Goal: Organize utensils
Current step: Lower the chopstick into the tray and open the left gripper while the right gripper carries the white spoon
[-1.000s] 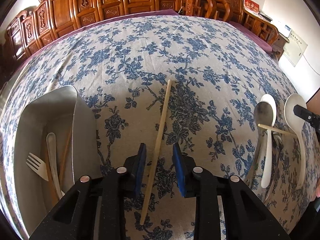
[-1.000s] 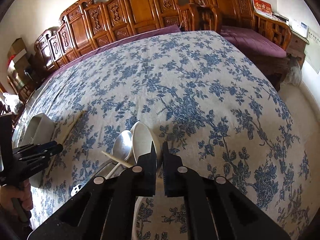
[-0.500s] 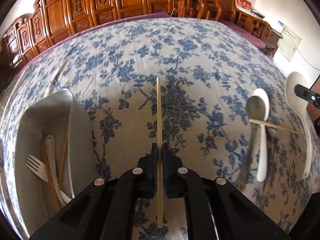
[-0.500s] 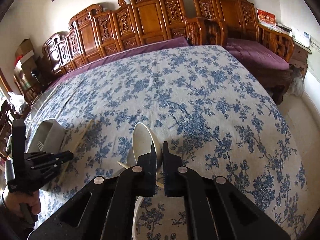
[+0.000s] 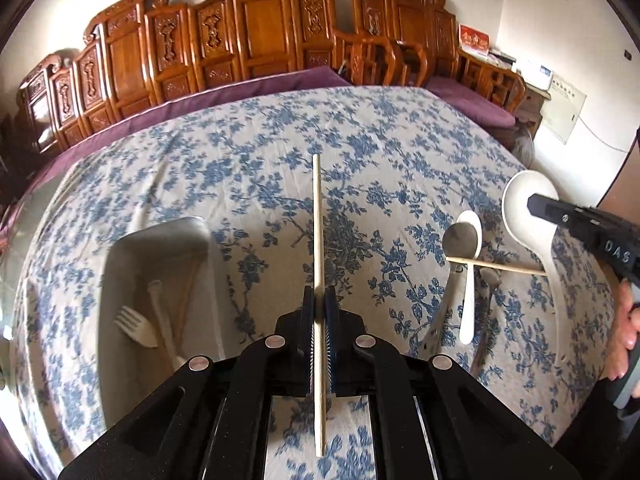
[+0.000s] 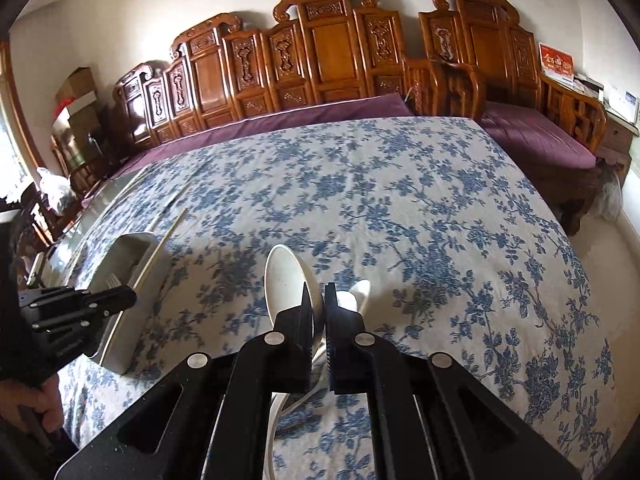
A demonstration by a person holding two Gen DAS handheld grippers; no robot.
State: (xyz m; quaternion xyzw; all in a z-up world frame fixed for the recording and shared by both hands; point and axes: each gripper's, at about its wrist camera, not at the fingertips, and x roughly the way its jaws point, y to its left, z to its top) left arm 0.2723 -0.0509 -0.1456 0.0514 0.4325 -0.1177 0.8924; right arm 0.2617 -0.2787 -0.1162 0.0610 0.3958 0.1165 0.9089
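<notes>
Carved wooden benches (image 5: 256,44) with purple cushions are lining the far wall behind a tabletop (image 5: 248,152) that is wearing a blue-flowered cloth.

From the left wrist view, the left tool (image 5: 319,320) is pinching a single wooden chopstick (image 5: 317,216) between its blue pads, its fingers drawn in until only the stick is parting them. The chopstick is pointing toward 12 o'clock, running out ahead of the tool and also trailing back below it. At about 9 o'clock from that tool, a pale rectangular tray (image 5: 160,236) is sitting on the cloth, holding a light-colored fork (image 5: 134,326), a pale-handled utensil and what appears to be a chopstick lying along its floor.

Off toward 2 o'clock, a small white spoon (image 5: 467,276) is lying on the cloth with a metal spoon (image 5: 458,240) partly under it, and a second chopstick (image 5: 496,265) is resting crosswise on them. Just beyond, a large white ladle-shaped spoon (image 5: 524,204) is being gripped by the right tool (image 5: 538,205), which is reaching in from 3 o'clock.

From the right wrist view, the right tool (image 6: 318,312) is clamping the edge of that large spoon's bowl, its fingers nearly together around the rim. The small white spoon (image 6: 356,294) is peeking out just right of the fingertips. The tray (image 6: 132,264) and the left tool (image 6: 100,300) are sitting at about 9 o'clock.
</notes>
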